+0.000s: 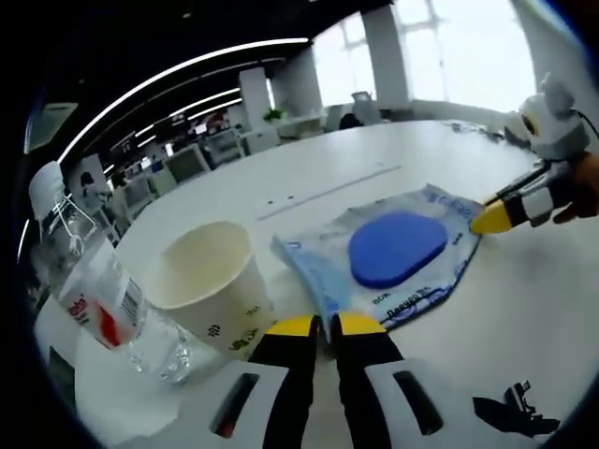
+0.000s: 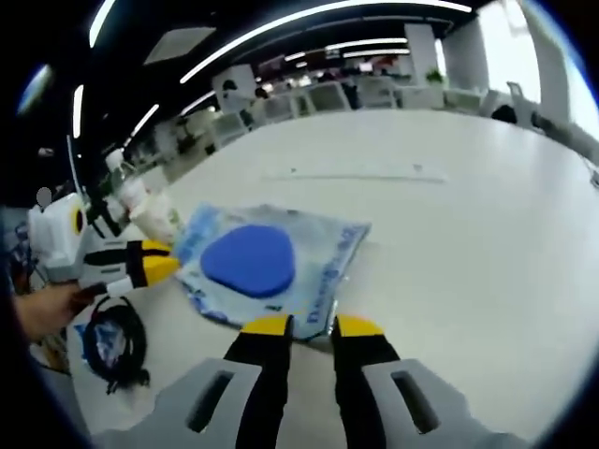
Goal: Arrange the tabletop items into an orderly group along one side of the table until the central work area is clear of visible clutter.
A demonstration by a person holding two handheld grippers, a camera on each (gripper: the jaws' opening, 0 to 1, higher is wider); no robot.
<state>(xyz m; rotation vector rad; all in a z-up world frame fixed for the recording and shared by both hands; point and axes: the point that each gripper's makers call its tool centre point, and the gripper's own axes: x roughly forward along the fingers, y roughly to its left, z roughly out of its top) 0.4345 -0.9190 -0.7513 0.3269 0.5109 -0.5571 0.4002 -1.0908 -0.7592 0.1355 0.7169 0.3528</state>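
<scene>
Plastic bag [image 1: 393,257] pinched between left gripper [image 1: 325,325] fingers, right gripper [image 2: 312,325] fingers.

Left gripper [image 1: 325,325] and right gripper [image 2: 312,325], jaws nearly closed.

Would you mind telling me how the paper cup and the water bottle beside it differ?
The paper cup is opaque cream with an open top and small green print; the water bottle is clear plastic, capped white, with a red and white label. The cup is squat and wide, the bottle taller and slimmer, leaning in the left gripper view. Both stand on the white table, left of the left tongs.
</scene>
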